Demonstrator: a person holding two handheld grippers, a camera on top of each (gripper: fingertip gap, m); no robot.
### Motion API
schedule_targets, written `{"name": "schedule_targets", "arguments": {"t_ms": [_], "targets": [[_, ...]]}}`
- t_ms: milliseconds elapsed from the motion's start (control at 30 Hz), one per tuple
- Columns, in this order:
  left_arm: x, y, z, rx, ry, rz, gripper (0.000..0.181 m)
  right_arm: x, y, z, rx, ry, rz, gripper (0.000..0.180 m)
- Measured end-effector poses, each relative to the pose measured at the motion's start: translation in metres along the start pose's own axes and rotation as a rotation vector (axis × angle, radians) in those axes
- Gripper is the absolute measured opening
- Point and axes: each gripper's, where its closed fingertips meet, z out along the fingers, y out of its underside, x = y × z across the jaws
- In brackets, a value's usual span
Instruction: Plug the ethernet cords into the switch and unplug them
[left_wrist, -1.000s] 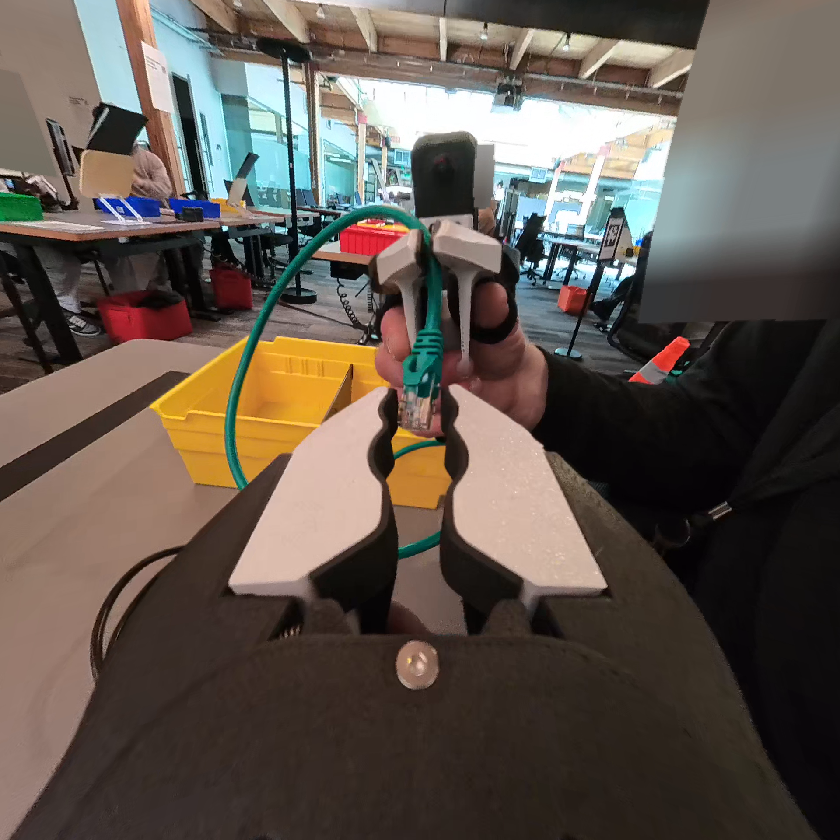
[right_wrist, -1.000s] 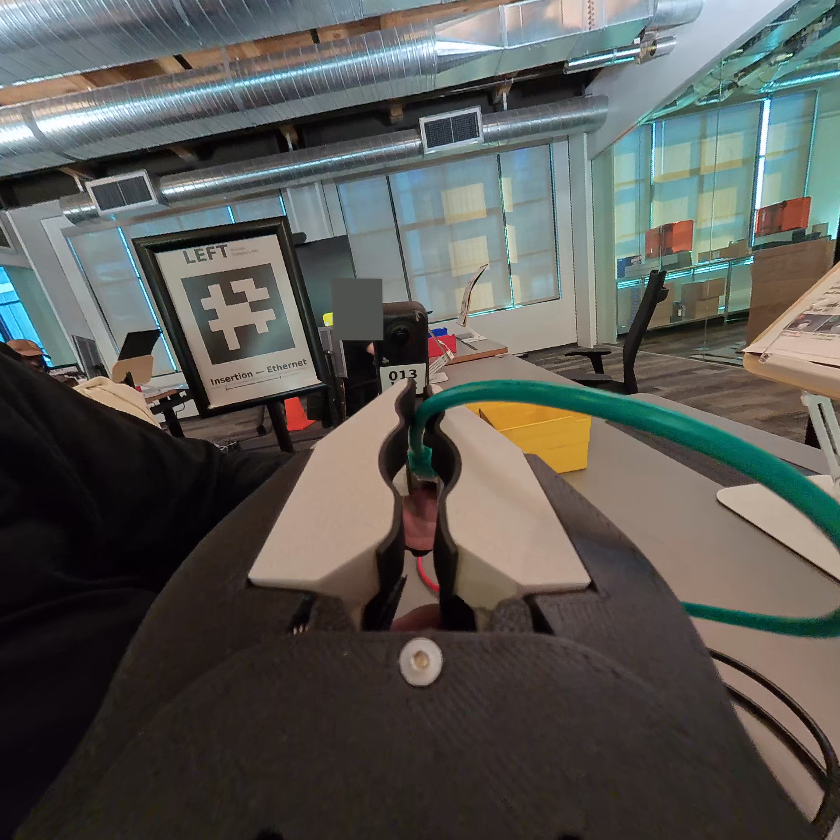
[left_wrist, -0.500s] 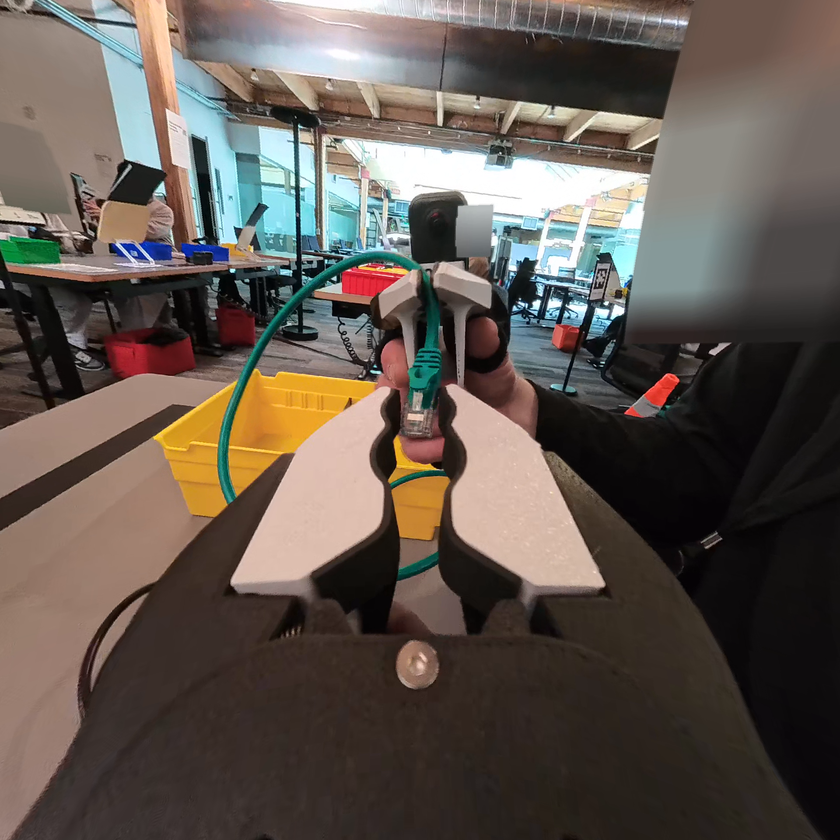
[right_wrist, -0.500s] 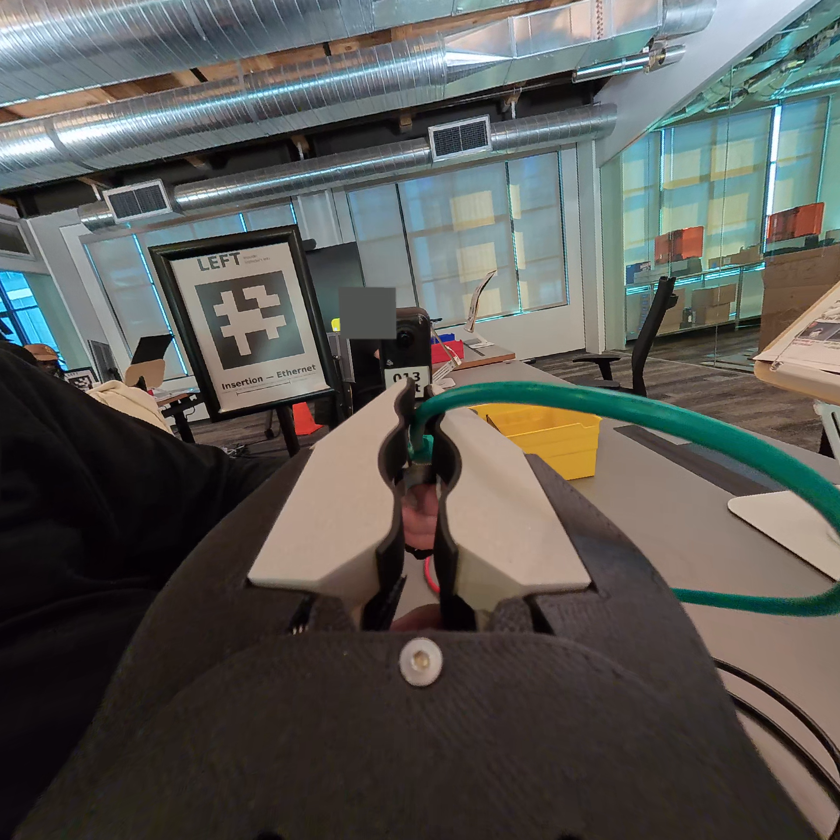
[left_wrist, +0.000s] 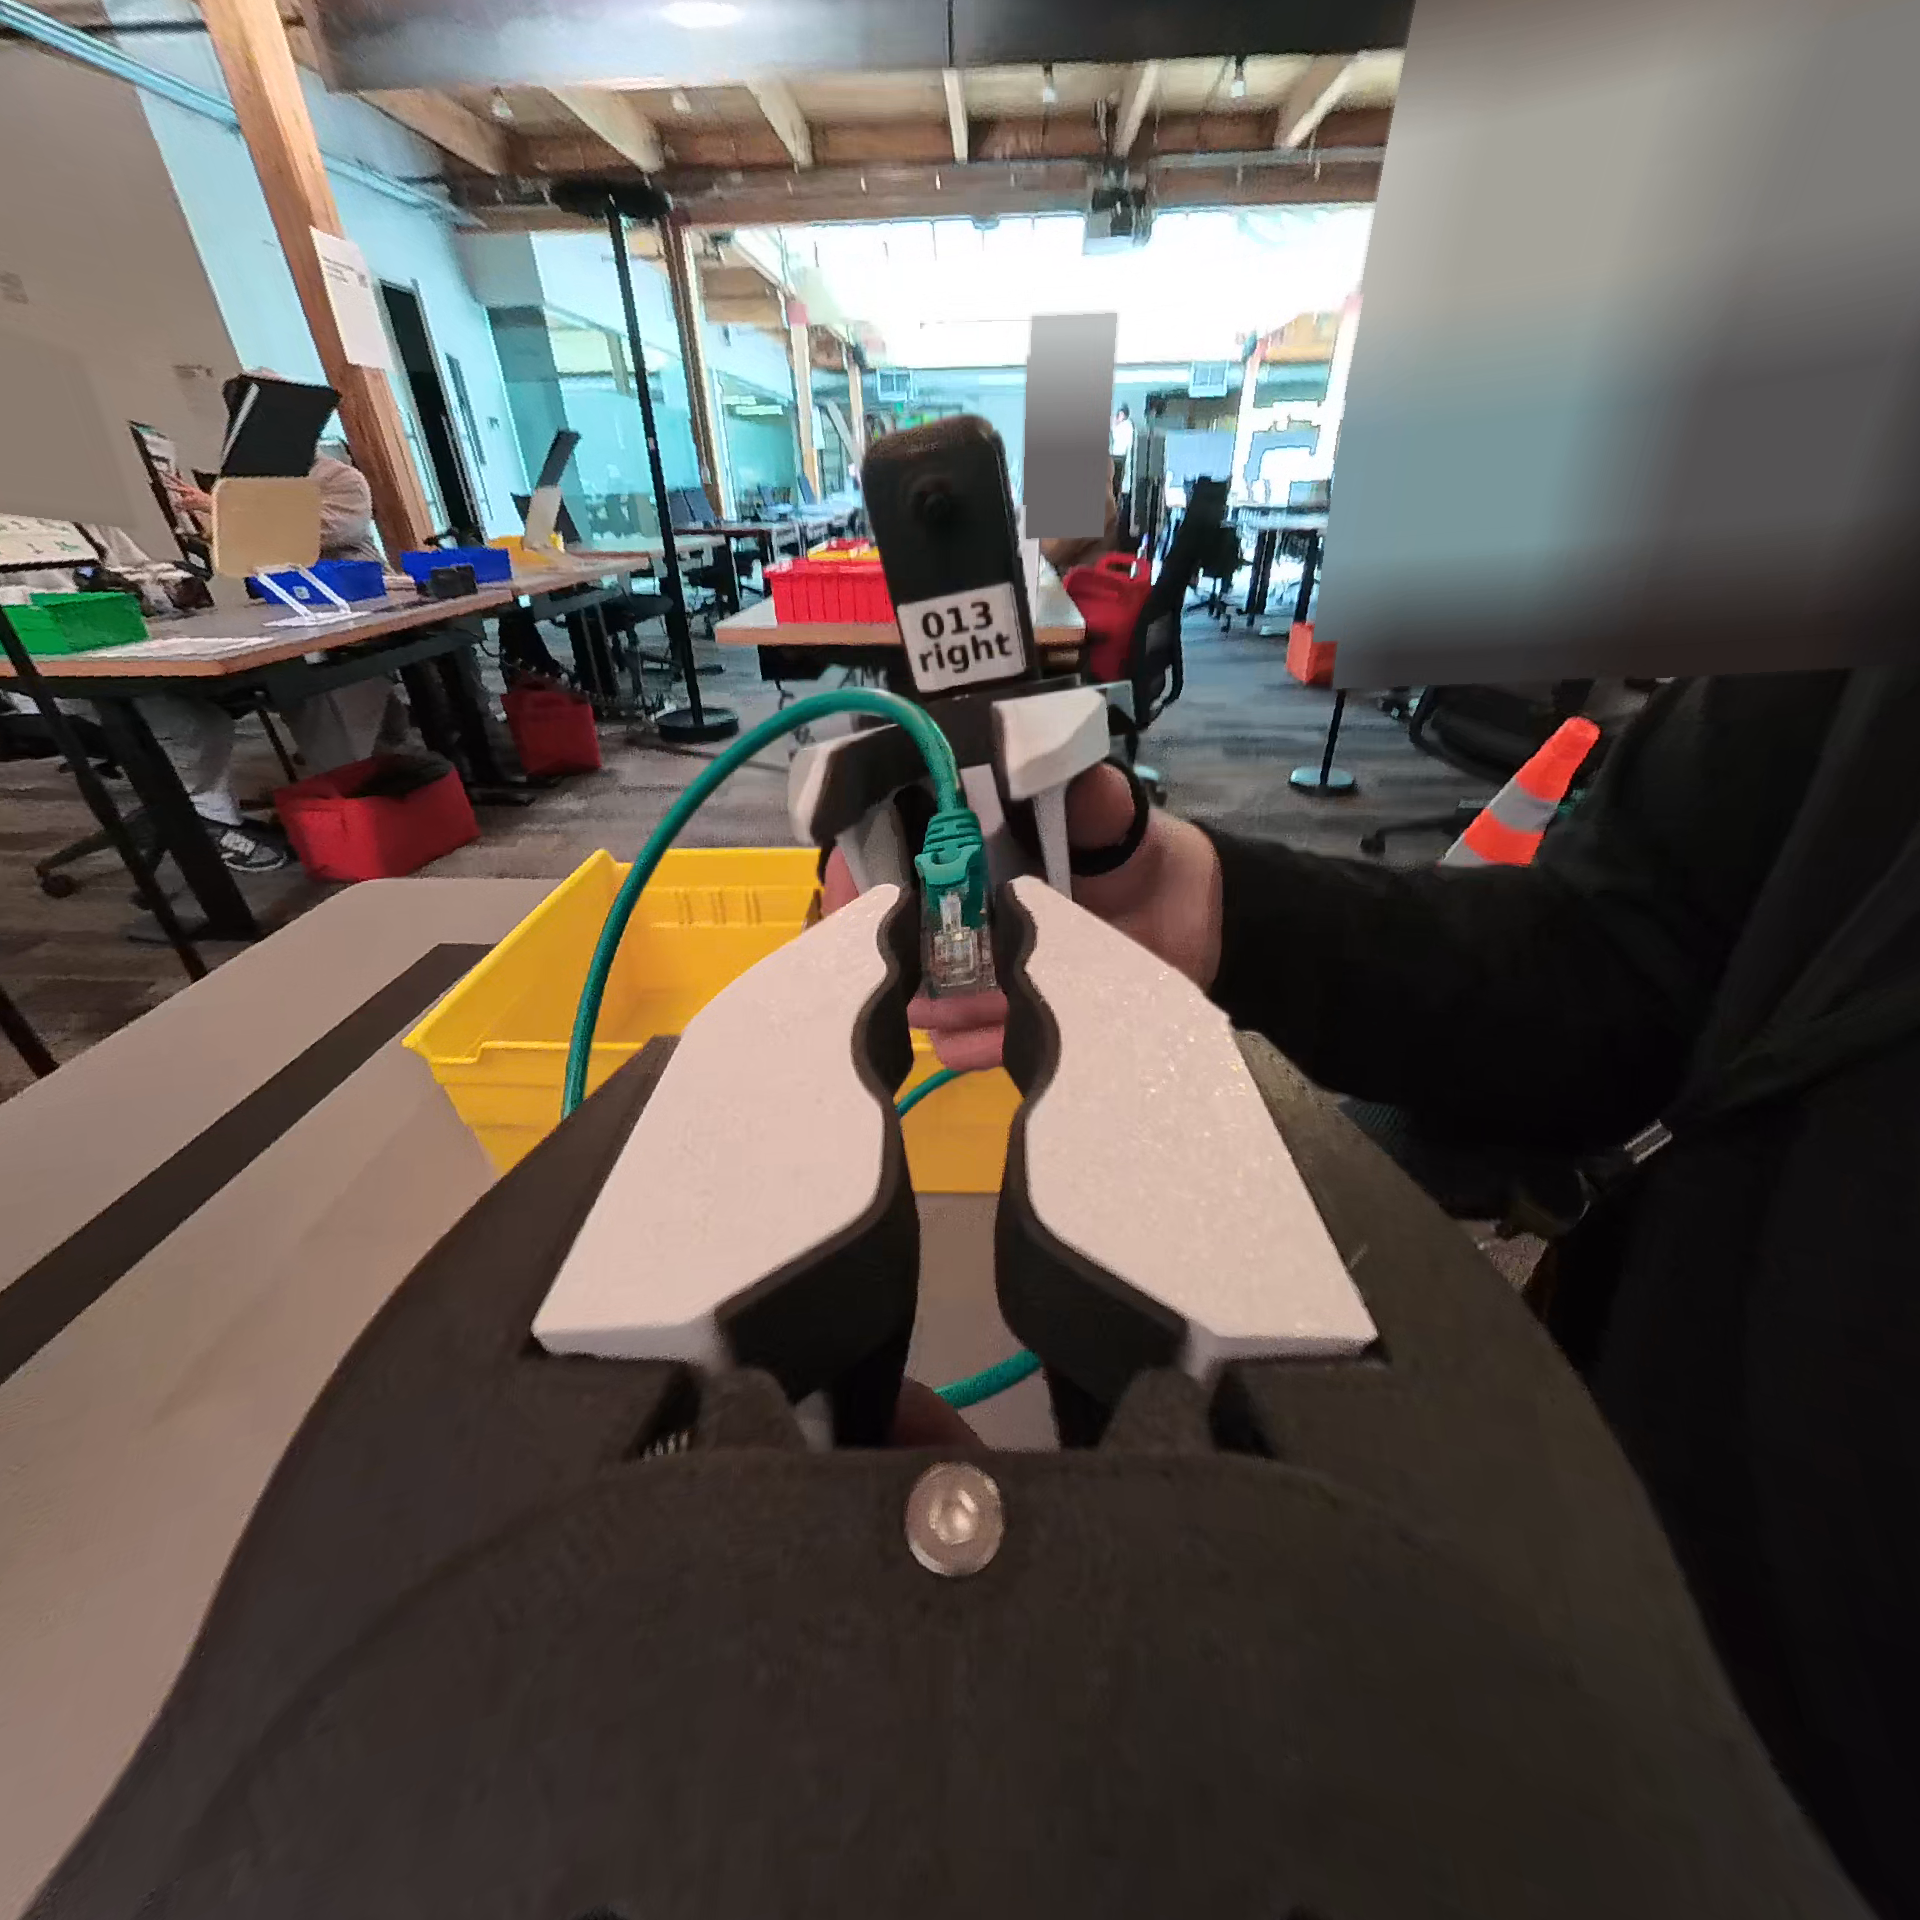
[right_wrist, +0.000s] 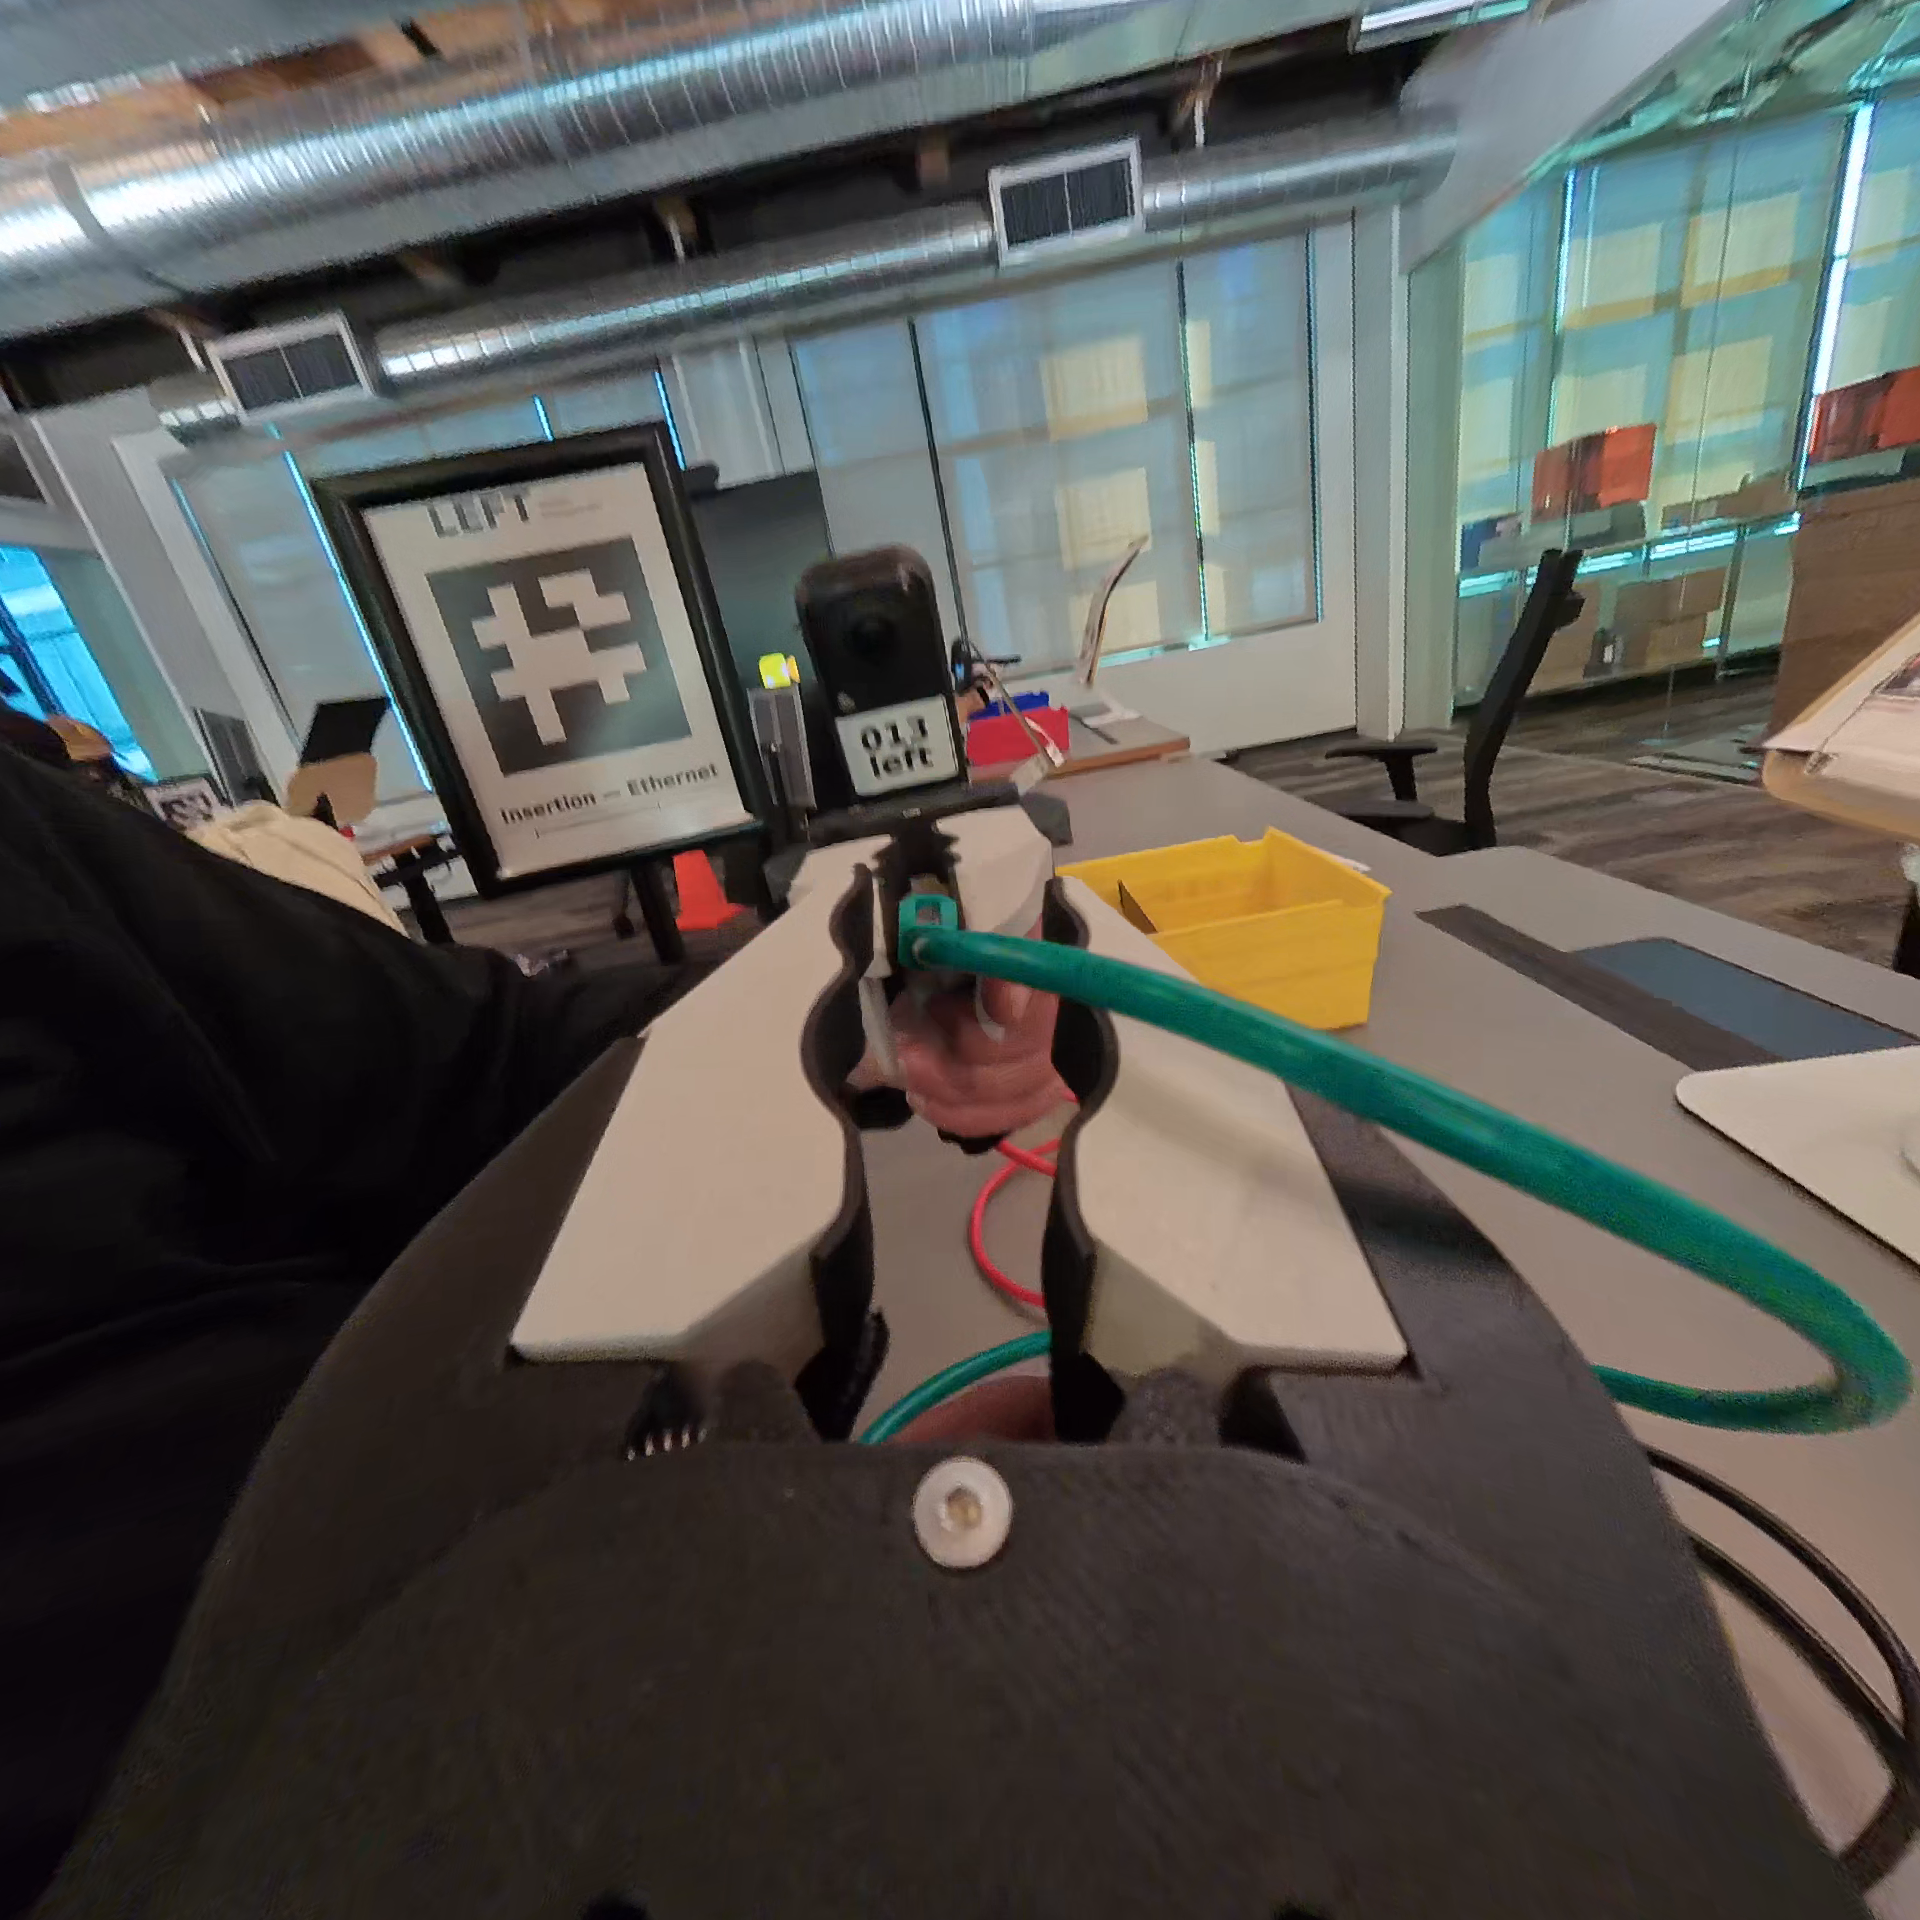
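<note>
Cord: a green ethernet cord (left_wrist: 665, 862) is seen arching in a loop over the table (left_wrist: 208, 1195), in front of the yellow bin (left_wrist: 727, 966).
Plug: the clear plug (left_wrist: 956, 951), with its green boot above it, is held in the air, off the surface; the switch is not shown in either view.
Handling: the cord is judged light and springy, so the loop will tug sideways on whatever holds it. The plug is judged small, hard and smooth, with a thin latch tab that could be bent.
Hold point: the boot and plug body are best pinched on their flat sides, the clear tip left free for the port.
Left gripper (left_wrist: 954, 925): closed on the plug, fingertips pressed against both sides.
Right gripper (right_wrist: 954, 904): fingers spread apart, nothing clamped; the cord merely passes between them.
Other: a red cord (right_wrist: 987, 1216) lies on the table beneath.
</note>
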Motion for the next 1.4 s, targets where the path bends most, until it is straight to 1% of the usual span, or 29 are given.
{"name": "schedule_targets", "arguments": {"t_ms": [167,433,567,700,833,1000,1200,1333,1367,1400], "targets": [[0.003,0.006,0.003,-0.155,-0.005,0.075,0.013,-0.007,0.016,0.006,-0.110,-0.005,-0.080,0.026],[0.001,0.014,0.002,-0.288,0.003,0.111,0.012,-0.009,0.021,0.005,-0.241,0.035,-0.221,0.019],[0.002,0.016,0.001,-0.316,0.007,0.118,0.013,-0.010,0.024,0.004,-0.275,0.032,-0.243,0.017],[0.000,0.016,0.001,-0.328,0.005,0.120,0.013,-0.007,0.023,0.001,-0.286,0.041,-0.267,0.010],[-0.001,0.017,0.001,-0.349,0.002,0.132,0.012,-0.004,0.023,0.001,-0.297,0.059,-0.269,0.015],[-0.002,0.020,0.003,-0.372,0.011,0.140,0.012,-0.004,0.027,-0.003,-0.332,0.050,-0.303,0.010],[-0.003,0.013,-0.001,-0.382,0.011,0.176,0.013,-0.005,0.022,0.002,-0.329,0.079,-0.329,0.010],[-0.001,0.005,-0.006,-0.380,0.034,0.177,0.012,-0.009,0.018,0.006,-0.370,0.043,-0.352,0.014],[-0.001,0.004,-0.008,-0.382,0.045,0.166,0.012,-0.009,0.017,0.009,-0.375,0.045,-0.352,0.010],[-0.001,0.004,-0.010,-0.386,0.052,0.162,0.012,-0.009,0.016,0.012,-0.386,0.052,-0.377,0.010]]}}
